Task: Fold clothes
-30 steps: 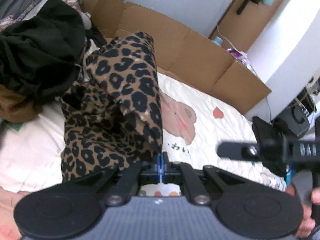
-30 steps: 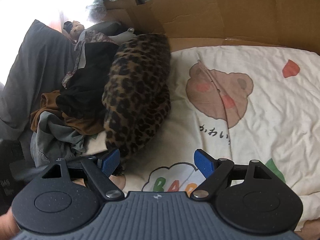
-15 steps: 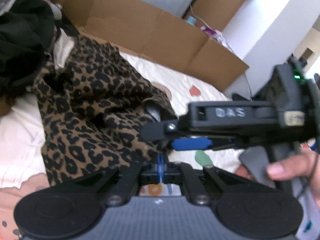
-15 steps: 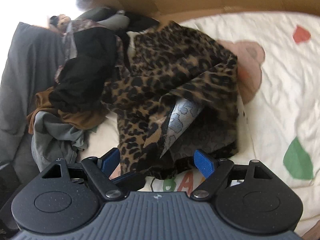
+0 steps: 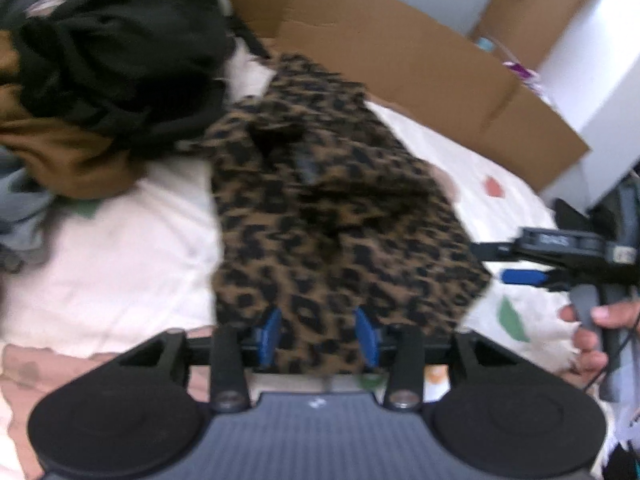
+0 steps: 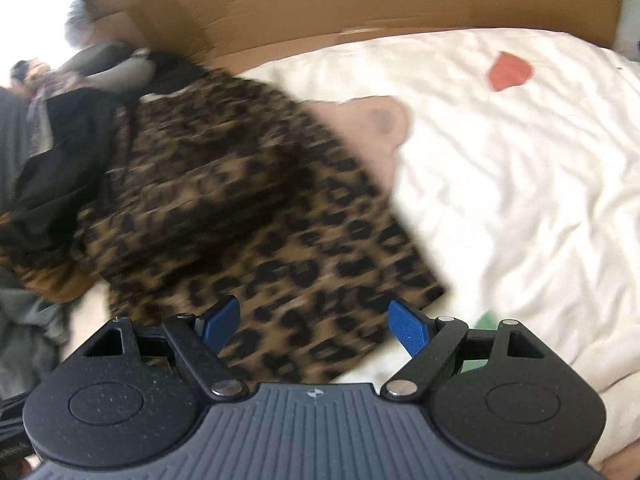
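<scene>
A leopard-print garment [image 5: 328, 220] lies crumpled on the white printed bedsheet [image 5: 120, 260]. My left gripper [image 5: 318, 334] hovers at its near edge, its jaws opening; the fabric lies between the blue pads [image 5: 272, 330], which are not pressing on it. In the right wrist view the same garment [image 6: 240, 220] fills the left centre. My right gripper [image 6: 316, 324] stands wide open just above the garment's near corner, holding nothing. From the left wrist view the right gripper [image 5: 500, 262] shows at the garment's right edge, with a person's hand [image 5: 592, 320] on its handle.
A pile of black, brown and grey clothes [image 5: 120, 52] sits on the bed left of the garment, also seen as a dark pile [image 6: 52, 160]. Cardboard sheets [image 5: 400, 60] line the far side of the bed. The bedsheet [image 6: 520, 200] spreads to the right.
The left jaws, shut on the lifted leopard garment before, have parted and the garment has dropped onto the bed. The right gripper has come down close over the garment's near corner.
</scene>
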A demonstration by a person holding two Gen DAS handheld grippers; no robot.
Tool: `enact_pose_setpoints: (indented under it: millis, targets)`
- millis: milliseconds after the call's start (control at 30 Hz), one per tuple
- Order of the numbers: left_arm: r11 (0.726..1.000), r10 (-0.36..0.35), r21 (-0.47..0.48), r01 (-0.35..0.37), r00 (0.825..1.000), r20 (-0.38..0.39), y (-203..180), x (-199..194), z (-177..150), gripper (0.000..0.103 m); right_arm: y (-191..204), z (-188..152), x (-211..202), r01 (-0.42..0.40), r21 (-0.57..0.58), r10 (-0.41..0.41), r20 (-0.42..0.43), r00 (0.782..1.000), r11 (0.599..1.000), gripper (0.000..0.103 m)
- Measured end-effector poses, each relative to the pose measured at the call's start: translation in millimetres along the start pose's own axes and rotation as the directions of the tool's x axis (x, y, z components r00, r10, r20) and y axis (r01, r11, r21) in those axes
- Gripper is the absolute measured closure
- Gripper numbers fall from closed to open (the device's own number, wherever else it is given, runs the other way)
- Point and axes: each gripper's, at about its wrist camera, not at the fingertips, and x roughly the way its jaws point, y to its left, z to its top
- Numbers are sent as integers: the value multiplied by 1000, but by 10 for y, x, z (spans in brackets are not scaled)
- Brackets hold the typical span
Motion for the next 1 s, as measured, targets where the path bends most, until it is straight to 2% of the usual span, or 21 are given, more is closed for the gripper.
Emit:
enact_pose_setpoints:
  millis: [167,333,467,500,533,567,600,700,833,933,967,1000]
  targets:
    - [999,49,-20,-50,999,-24,151,185,-5,48,-281,76,169,43,-67,-43,1,999,997,20]
    - [996,86,-29,-88,995,-59,228,395,-45,44,-379,98,344,54,-130,-58,-26,998,990,34]
    - [995,97,-18,-99,992,-84,243,572,-55,42,-348,99,463,56,-203,-64,-36,997,977,36]
    - [995,101,-16,-103,991,-87,248,600,-56,42,-326,99,478,59,-227,-69,-36,997,972,41]
    - [994,104,-15,-106,991,-86,250,617,-56,42,-293,100,486,66,-260,-78,-37,996,963,62]
    - [994,107,-16,-109,990,-86,251,624,-54,43,-262,100,481,70,-296,-85,-40,996,953,75]
    - [993,111,-18,-113,990,-87,251,622,-49,44,-245,111,472,58,-314,-79,-54,995,948,94]
    - [991,131,-26,-134,987,-90,260,602,-31,53,-235,153,408,24,-328,-54,-83,995,944,99]
    - [988,137,-51,-143,985,-106,300,578,-24,52,-322,206,264,4,-300,-33,-93,995,954,100]
    - [988,154,20,-153,983,-104,222,613,-77,52,-364,212,213,-10,-304,-32,-133,991,953,100]
    - [987,161,37,-158,982,-102,194,612,-85,66,-352,197,196,-9,-329,-41,-144,989,944,100]
    - [988,153,29,-151,982,-110,185,602,-78,91,-343,190,174,-9,-346,-47,-153,987,938,100]
